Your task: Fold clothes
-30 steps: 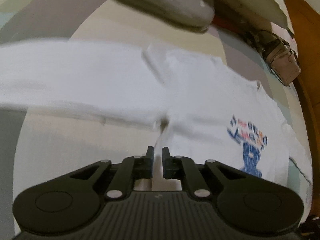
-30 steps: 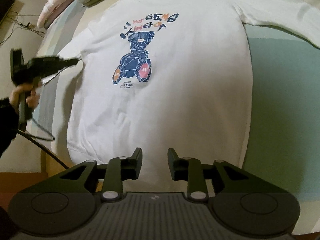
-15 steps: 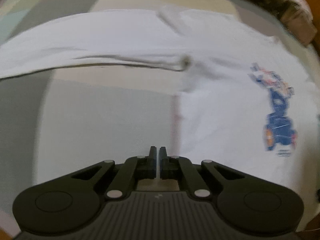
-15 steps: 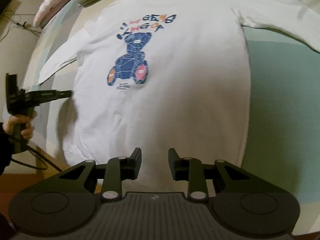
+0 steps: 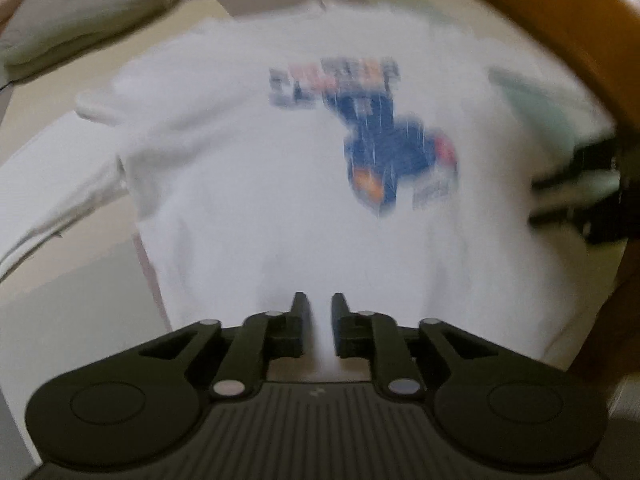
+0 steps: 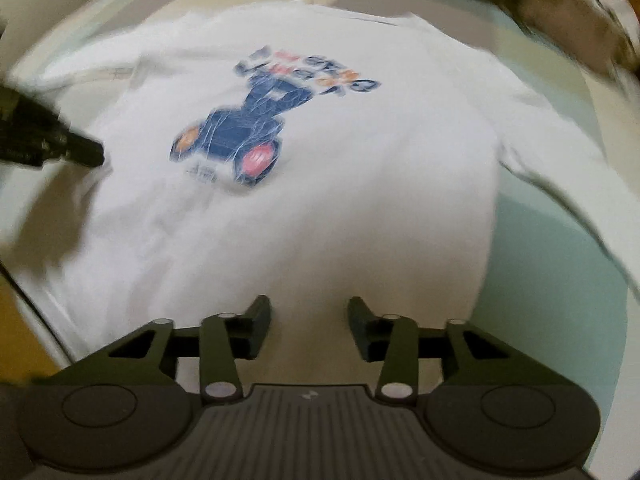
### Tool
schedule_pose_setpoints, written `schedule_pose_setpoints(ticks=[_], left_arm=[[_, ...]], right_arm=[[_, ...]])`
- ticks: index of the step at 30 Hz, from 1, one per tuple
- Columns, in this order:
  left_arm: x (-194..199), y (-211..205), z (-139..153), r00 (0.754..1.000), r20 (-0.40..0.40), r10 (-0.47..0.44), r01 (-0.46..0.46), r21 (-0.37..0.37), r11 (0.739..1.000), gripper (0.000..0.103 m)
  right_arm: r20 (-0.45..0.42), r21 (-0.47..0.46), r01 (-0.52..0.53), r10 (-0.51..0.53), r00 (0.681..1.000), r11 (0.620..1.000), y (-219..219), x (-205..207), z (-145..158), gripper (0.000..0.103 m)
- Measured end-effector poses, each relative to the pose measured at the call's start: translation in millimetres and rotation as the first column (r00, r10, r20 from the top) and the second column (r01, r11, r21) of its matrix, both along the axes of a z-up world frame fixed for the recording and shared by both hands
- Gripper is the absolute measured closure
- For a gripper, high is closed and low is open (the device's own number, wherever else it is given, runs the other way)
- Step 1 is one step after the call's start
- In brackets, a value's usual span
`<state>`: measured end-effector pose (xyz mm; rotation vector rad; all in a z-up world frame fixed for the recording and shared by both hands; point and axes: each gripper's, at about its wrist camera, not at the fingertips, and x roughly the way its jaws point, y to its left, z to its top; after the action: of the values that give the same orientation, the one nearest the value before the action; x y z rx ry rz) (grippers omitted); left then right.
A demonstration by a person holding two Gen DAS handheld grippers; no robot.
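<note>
A white sweatshirt (image 5: 260, 208) with a blue bear print (image 5: 392, 148) lies spread flat on the bed, sleeves out to both sides. My left gripper (image 5: 319, 304) hovers over its lower part near the hem. Its jaws stand a little apart and are opening, with nothing pinched between them. My right gripper (image 6: 310, 308) hangs over the same lower part of the sweatshirt (image 6: 360, 208). Its jaws are wider and also opening, and they are empty. Each gripper shows in the other's view: the right gripper (image 5: 580, 196) at the right edge, the left gripper (image 6: 52, 140) at the left. Both views are motion-blurred.
A grey pillow (image 5: 80, 20) lies beyond the collar at the upper left. A brown wooden bed frame (image 5: 568, 28) curves along the right. The bedsheet is beige (image 5: 60, 300) on one side and pale green (image 6: 560, 280) on the other. Blurred clutter (image 6: 560, 4) sits at the head.
My left gripper has swung from the left sleeve and armpit round to the hem side, and its jaws have parted. The right gripper has turned, sunk a little and spread wider.
</note>
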<state>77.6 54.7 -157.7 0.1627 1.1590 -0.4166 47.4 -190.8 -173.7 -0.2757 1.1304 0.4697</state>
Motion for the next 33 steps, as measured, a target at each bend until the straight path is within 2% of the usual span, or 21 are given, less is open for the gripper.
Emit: schedule_pose_setpoints(ticks=[1,3,4,6,8,9,10,13,15,17,18,19,20,22,25,28,29,33], left_arm=[[-6.7,2.0,-3.8,1.000,-0.005,-0.020,0.020,0.022,1.000,0.083],[-19.5,14.3,-6.7,0.998,-0.027,-0.062,0.063,0.060,0.996,0.080],[-24.7,16.4,-5.6,0.996,-0.044,-0.079,0.082,0.080,0.993,0.080],[-32.6,18.0,-2.7,0.990,-0.090,-0.112,0.122,0.116,0.986,0.080],[-33.8,13.2,3.7,0.984,-0.126,-0.130,0.146,0.135,0.980,0.082],[-34.6,7.7,9.6,0.982,-0.117,-0.147,0.161,0.119,0.980,0.082],[-36.2,1.0,14.3,0.980,-0.094,-0.177,0.186,0.098,0.978,0.077],[-47.1,-29.2,17.3,0.945,-0.011,-0.328,0.328,0.079,0.942,0.048],[-57.0,-43.6,7.5,0.914,-0.001,-0.405,0.404,0.074,0.912,0.045],[-64.7,-44.1,-2.5,0.908,-0.015,-0.419,0.419,0.083,0.904,0.042],[-71.6,-39.5,-3.2,0.907,0.005,-0.420,0.418,0.089,0.904,0.040],[-76.5,-33.7,-5.0,0.912,-0.013,-0.411,0.410,0.100,0.907,0.034],[-80.2,-26.0,-6.6,0.918,-0.038,-0.395,0.397,0.103,0.912,0.031],[-92.7,-10.0,-7.7,0.927,-0.067,-0.368,0.374,0.117,0.920,0.028],[-96.8,-6.0,-3.5,0.926,-0.105,-0.362,0.374,0.138,0.917,0.029],[-81.2,-1.3,6.5,0.943,-0.110,-0.314,0.326,0.124,0.937,0.031],[-74.4,0.6,10.5,0.950,-0.100,-0.297,0.308,0.122,0.944,0.031],[-24.0,7.9,24.5,0.971,0.065,-0.230,0.220,0.137,0.966,0.031]], right_arm=[[0.008,-0.011,-0.015,0.015,1.000,1.000,-3.6,-6.3,-2.1,0.050],[0.020,-0.013,-0.029,0.029,0.999,0.999,-17.1,-20.4,-1.6,0.040],[-0.002,-0.018,-0.013,0.013,1.000,1.000,-26.1,-25.7,-1.8,0.034],[-0.065,-0.027,0.031,-0.033,0.997,0.999,-44.9,-33.7,-1.9,0.033],[-0.095,-0.072,-0.001,-0.005,0.995,0.997,-47.5,-37.6,2.1,0.033],[-0.101,-0.090,-0.023,0.013,0.995,0.996,-45.5,-37.7,4.8,0.033],[-0.087,-0.082,-0.045,0.038,0.995,0.996,-41.3,-36.6,8.8,0.033],[-0.010,-0.031,-0.130,0.130,0.991,0.991,-20.8,-32.4,16.3,0.033],[0.005,0.005,-0.179,0.179,0.984,0.984,-4.8,-28.9,8.3,0.033],[0.013,0.003,-0.204,0.204,0.979,0.979,2.0,-32.4,-4.6,0.029],[0.014,0.002,-0.203,0.203,0.979,0.979,-1.2,-36.5,-7.9,0.023],[0.012,0.001,-0.197,0.197,0.980,0.980,-7.2,-41.3,-9.8,0.015],[0.010,0.001,-0.191,0.191,0.981,0.982,-13.1,-46.2,-11.7,0.013],[-0.010,0.005,-0.152,0.152,0.988,0.988,-25.5,-54.7,-11.3,0.011],[-0.071,-0.006,-0.089,0.088,0.994,0.996,-32.5,-52.6,-7.3,0.010],[-0.096,-0.045,-0.071,0.067,0.993,0.996,-23.7,-41.1,3.1,0.012],[-0.073,-0.037,-0.062,0.060,0.996,0.997,-20.6,-37.7,9.9,0.012],[0.071,0.016,-0.048,0.047,0.996,0.999,-7.6,2.1,28.6,0.012]])
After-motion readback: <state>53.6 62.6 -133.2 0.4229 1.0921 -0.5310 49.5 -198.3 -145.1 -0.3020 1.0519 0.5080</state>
